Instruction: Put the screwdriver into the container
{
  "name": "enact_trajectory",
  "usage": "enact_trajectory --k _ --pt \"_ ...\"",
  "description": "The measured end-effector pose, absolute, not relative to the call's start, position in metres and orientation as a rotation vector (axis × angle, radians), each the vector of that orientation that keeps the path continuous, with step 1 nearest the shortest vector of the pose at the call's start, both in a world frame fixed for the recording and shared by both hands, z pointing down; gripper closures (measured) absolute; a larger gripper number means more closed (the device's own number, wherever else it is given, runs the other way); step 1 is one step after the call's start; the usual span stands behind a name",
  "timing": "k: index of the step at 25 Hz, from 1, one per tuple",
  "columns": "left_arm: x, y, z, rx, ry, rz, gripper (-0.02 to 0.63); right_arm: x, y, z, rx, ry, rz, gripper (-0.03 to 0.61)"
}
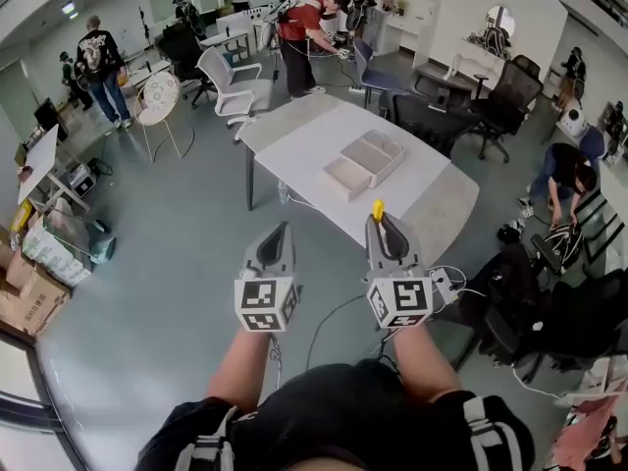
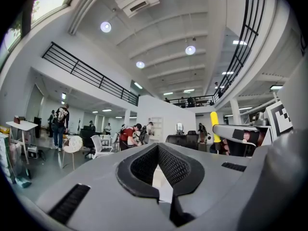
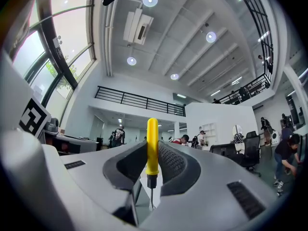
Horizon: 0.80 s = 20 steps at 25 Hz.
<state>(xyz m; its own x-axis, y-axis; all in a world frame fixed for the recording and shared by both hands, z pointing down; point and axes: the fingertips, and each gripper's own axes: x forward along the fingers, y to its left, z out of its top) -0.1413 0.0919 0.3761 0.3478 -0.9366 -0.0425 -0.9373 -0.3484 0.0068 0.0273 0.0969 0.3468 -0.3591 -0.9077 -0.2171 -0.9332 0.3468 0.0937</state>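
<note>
Two grippers are held out side by side, short of the near edge of the desk (image 1: 294,143), each with a marker cube at its rear.

Well off to the left of the desk, cardboard boxes (image 1: 29,297) sit on the floor. Beyond its left end stands a white chair (image 1: 231,81).

The left gripper (image 1: 282,230) hangs just off the desk's near edge. Its fingers (image 2: 144,170) stand barely apart, with only a thin slit between them. Nothing is in that slit; the pale desk shows through it.

The container (image 1: 373,155), a shallow white tray set, lies flat near the middle of the desk, well apart from both grippers. A person in a red top (image 1: 299,26) bends over beyond the desk's far end.

The right gripper (image 1: 382,222) is level with the left one, just to its right. Its fingers (image 3: 171,165) are closed part-way on the screwdriver (image 3: 152,148), which stands upright between the pads. The yellow handle sticks out above the fingertips and the thin metal shaft points down between the fingers. In the head view the handle's tip (image 1: 378,208) shows against the desk's near edge, clear of the container. The left gripper view catches the same yellow handle (image 2: 215,127) off to its right.

Black chairs (image 1: 432,121) crowd the desk's far right side.
</note>
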Motion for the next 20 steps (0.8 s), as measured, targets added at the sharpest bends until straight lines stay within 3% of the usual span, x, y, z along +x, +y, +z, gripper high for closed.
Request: enact_trajectory --k 10,20 --pt "-0.164 0.075 0.386 -2.571 1.795 0.03 0.607 0.021 0.08 0.355 -1.736 2.45 0.264 0.514" --pt "-0.138 0.01 0.394 -2.578 1.769 0.021 0.607 0.044 0.017 0.373 -1.757 2.438 0.247 0.514"
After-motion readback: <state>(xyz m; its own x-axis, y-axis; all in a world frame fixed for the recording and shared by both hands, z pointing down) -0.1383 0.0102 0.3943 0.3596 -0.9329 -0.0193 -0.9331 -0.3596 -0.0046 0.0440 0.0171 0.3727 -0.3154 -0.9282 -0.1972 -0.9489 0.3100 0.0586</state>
